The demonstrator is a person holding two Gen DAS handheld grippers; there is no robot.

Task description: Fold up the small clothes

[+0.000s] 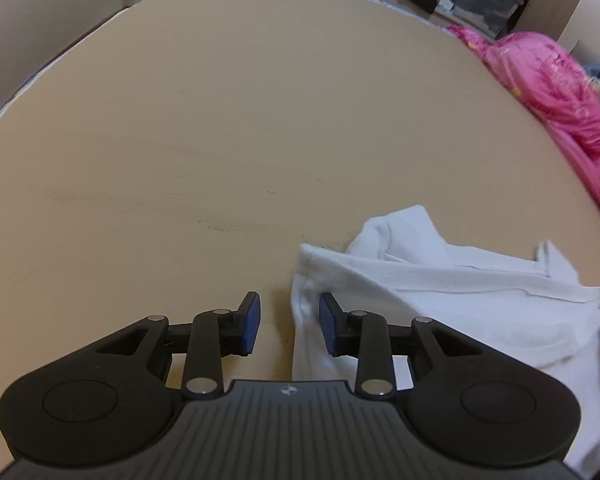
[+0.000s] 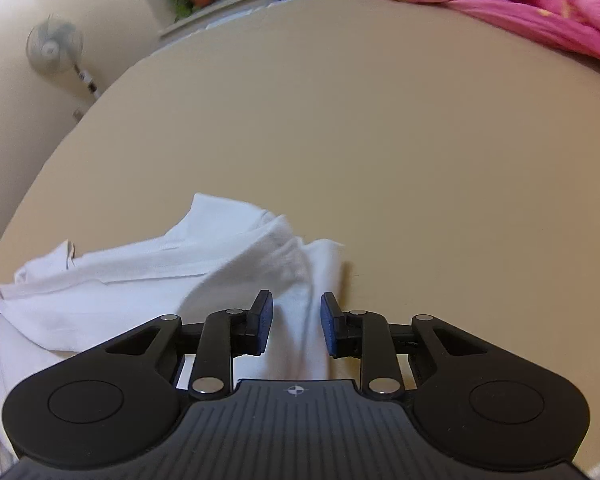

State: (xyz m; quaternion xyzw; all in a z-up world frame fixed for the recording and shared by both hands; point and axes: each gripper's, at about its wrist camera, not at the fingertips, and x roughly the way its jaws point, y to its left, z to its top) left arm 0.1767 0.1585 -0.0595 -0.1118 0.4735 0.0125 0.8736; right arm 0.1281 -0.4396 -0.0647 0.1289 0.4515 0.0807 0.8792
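A rumpled white cotton garment (image 1: 440,300) lay on the smooth beige desk (image 1: 219,140), at its near edge and between the two claws, its ribbed hem band crossing the heap as a flat strip and one soft corner turned up toward the far side. It was bunched and uneven, not yet squared, so the folding looked to be at an early stage.

The left claw (image 1: 289,322) hung over the garment's left border with its blue rubber pads (image 1: 253,320) standing a modest way apart; the cloth edge ran through the gap but neither pad pressed on it. The right claw (image 2: 295,324) sat likewise over the opposite border, narrowly parted, with white cloth below the gap and nothing gripped. Placing one claw at each side probably served to take the two edges together and spread the fabric flat.

The knit looked thin and limp, likely to sag and crease once lifted. A glossy pink quilted cover (image 1: 560,100) lay heaped along the desk's far right side, well apart from the garment.
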